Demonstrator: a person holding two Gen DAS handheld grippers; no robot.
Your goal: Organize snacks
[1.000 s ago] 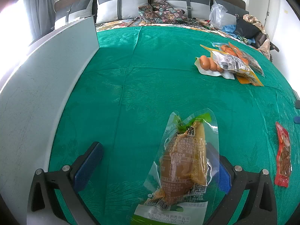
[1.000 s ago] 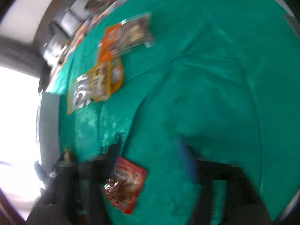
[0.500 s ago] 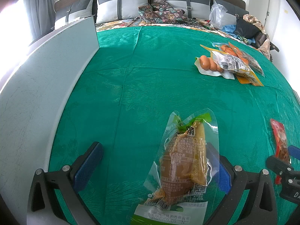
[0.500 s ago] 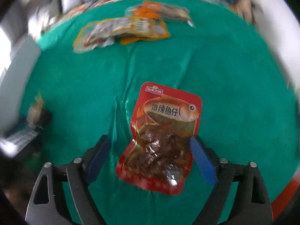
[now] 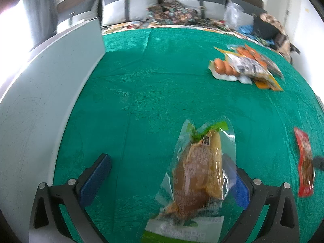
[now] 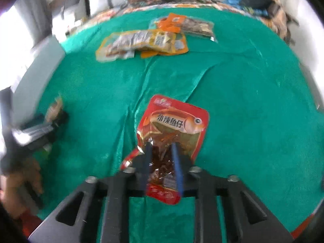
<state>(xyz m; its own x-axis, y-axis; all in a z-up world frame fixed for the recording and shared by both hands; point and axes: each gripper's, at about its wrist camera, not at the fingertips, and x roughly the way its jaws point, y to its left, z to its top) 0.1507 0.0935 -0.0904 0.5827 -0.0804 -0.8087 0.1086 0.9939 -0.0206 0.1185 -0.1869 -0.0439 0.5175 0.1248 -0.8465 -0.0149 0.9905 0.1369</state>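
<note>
Right gripper (image 6: 162,151) is pinching the red foil fish-snack packet (image 6: 174,125), extending lengthwise ahead; left gripper (image 5: 168,174) is gaping around the clear plastic-wrapped brown snack (image 5: 199,174).

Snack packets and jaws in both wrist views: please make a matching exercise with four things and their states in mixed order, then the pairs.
1. red fish packet
2. clear packet with brown food
3. left gripper
4. snack pile

a. wide open
b. far end of the green cloth
c. pinched between closed jaws
d. lying between open jaws

Pairs: 1-c, 2-d, 3-a, 4-b
</note>
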